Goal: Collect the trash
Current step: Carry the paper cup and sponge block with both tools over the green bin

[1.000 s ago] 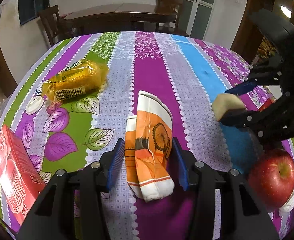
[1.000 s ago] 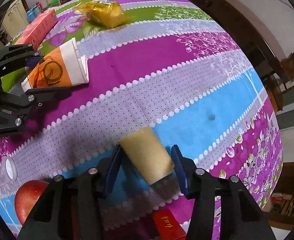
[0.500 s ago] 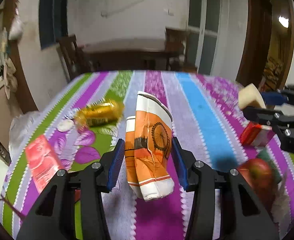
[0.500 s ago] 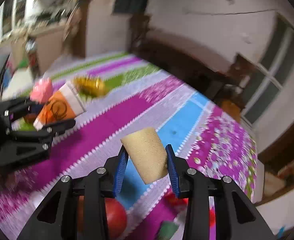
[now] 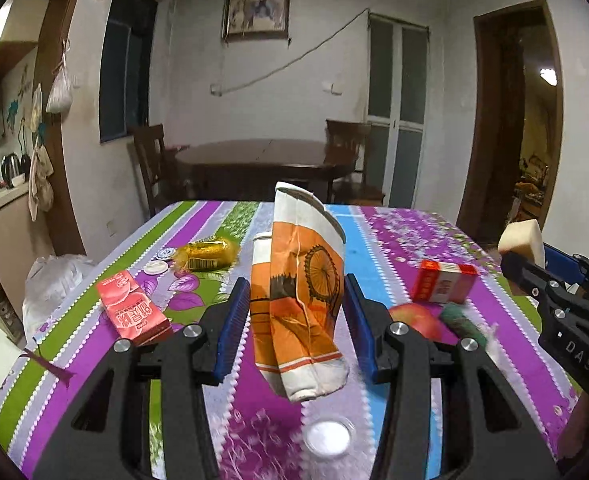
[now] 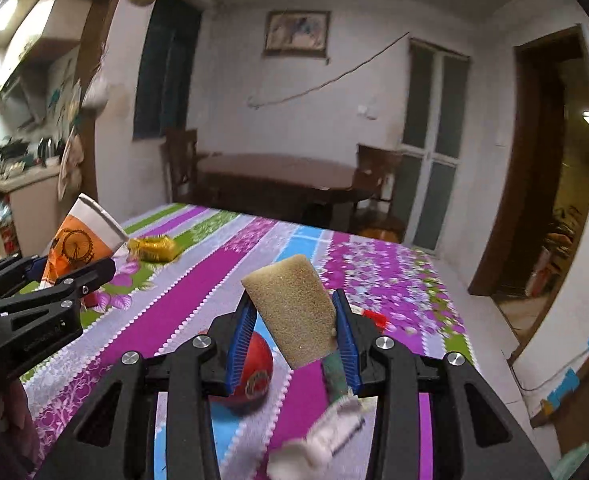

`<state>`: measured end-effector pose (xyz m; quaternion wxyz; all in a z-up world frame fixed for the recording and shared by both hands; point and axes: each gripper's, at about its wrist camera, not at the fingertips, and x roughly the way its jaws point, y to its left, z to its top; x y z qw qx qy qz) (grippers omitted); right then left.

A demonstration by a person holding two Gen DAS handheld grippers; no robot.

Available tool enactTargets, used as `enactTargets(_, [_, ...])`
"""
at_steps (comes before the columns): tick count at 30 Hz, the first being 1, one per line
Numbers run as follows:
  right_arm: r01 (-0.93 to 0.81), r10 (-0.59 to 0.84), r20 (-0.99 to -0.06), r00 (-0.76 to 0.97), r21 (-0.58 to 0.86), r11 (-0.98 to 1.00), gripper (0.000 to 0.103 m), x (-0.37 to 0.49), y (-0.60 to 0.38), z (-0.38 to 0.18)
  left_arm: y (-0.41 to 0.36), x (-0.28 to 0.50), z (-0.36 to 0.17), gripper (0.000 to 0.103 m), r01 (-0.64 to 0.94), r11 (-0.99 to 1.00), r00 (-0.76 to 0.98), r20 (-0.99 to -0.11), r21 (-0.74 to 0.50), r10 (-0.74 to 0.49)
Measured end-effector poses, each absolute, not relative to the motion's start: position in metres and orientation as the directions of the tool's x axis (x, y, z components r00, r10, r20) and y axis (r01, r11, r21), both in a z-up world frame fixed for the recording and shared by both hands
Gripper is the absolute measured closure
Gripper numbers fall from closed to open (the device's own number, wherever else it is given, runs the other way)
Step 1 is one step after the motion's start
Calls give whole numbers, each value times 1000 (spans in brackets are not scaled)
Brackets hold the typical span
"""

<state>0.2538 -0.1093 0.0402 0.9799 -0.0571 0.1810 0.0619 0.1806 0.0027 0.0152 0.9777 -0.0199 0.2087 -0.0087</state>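
Observation:
A crushed orange-and-white paper cup [image 5: 298,280] with a wheel print stands between the blue pads of my left gripper [image 5: 296,292], which is shut on it and holds it above the striped tablecloth [image 5: 386,240]. My right gripper [image 6: 294,308] is shut on a tan sponge block [image 6: 290,312], also held off the table. In the left wrist view the right gripper [image 5: 534,264] shows at the right edge with the sponge block [image 5: 522,240] sticking up. The right wrist view has the left gripper [image 6: 54,276] and the cup [image 6: 78,240] at the left.
On the cloth lie a yellow wrapper [image 5: 208,256], a red carton [image 5: 132,312], a red-and-white box [image 5: 442,282], an apple [image 5: 414,318], a green scrap [image 5: 460,320] and a clear lid [image 5: 328,436]. A dark dining table [image 5: 262,156] with chairs stands beyond.
Both grippers have risen off the table with the cup and the sponge block. Both views have tilted up from the cloth to the room, and the right gripper has rolled.

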Motion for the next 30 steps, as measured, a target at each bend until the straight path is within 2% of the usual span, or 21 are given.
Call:
enactTargets(5, [-123,96,-330,939,-63,990,63,216,-119,47,-7,159,17,57,57,995,915,-394,-78,-83])
enactTargets(14, [-37,22,-310,951,-42,998,63,146,-156,61,-49,127,26,57,140,988,915,-371,-72,-156])
enactTargets(30, [208,-214,-300,930,-54,977,63,32,-287,74,-168,96,40,57,369,928,863,-351,-54,-363])
